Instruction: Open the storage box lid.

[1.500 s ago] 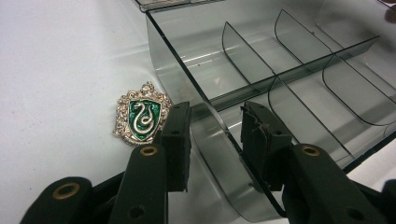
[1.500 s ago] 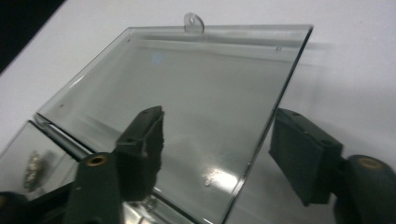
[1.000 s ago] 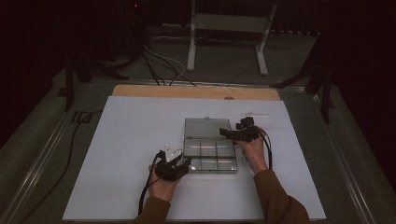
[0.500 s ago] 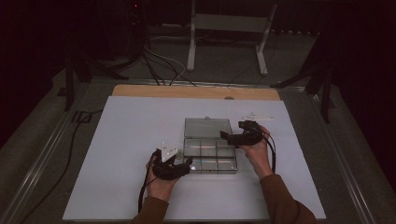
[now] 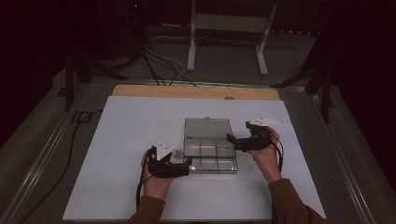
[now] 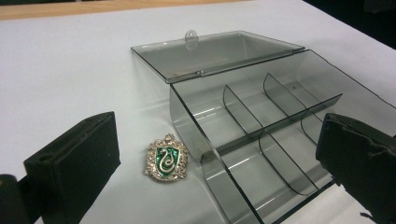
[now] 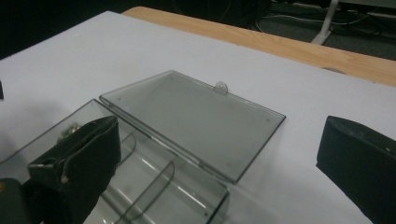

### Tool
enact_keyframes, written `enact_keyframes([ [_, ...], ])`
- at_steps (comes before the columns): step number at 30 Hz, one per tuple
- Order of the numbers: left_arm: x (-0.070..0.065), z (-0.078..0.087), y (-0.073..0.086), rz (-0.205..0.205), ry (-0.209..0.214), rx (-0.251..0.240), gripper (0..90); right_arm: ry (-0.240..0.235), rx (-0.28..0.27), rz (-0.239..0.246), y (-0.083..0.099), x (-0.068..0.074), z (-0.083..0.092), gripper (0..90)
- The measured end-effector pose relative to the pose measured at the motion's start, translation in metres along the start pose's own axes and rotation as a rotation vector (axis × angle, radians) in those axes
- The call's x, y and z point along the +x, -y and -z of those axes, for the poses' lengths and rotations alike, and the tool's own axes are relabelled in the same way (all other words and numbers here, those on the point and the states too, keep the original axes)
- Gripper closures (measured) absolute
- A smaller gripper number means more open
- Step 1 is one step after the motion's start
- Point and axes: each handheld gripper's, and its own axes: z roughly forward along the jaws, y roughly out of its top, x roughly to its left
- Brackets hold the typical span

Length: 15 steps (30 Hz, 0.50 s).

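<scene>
A clear smoky plastic box [image 5: 208,157] with divided compartments sits mid-table, its lid [image 5: 208,127] folded back flat. A small green and silver crest badge [image 5: 177,152] lies on the white sheet just left of the box. My left gripper [image 5: 187,166] is at the box's near left corner. Its jaws have just been opening and stand wide apart, gripping nothing. In the left gripper view the badge [image 6: 166,158] and the box [image 6: 261,135] lie ahead between the jaws. My right gripper [image 5: 232,142] is open at the box's right side, facing the lid [image 7: 196,116].
A white sheet [image 5: 130,140] covers the table, with a bare wooden strip [image 5: 196,92] along the far edge. A black cable [image 5: 70,154] runs along the left side. Metal stand legs [image 5: 229,42] are on the floor beyond the table.
The right hand has drawn back from the lid's right edge toward the box's right side. The left hand stays near the box's front left corner.
</scene>
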Motion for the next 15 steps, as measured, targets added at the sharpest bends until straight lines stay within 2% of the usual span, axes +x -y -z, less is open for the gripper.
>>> enact_keyframes([
  [7,0.007,0.012,-0.006,-0.018,0.002,-0.043,1.4,-0.003,-0.027,-0.005,0.008,0.002,0.015,0.0],
  [10,0.009,0.016,-0.009,-0.019,0.009,-0.058,1.4,-0.017,-0.049,-0.03,0.015,0.003,0.023,0.0],
  [14,0.011,0.022,-0.011,-0.024,0.025,-0.062,1.4,-0.015,-0.055,-0.029,0.019,0.003,0.026,0.0],
  [15,0.012,0.025,-0.013,-0.038,0.026,-0.074,1.4,0.0,-0.057,-0.018,0.024,0.002,0.031,0.0],
])
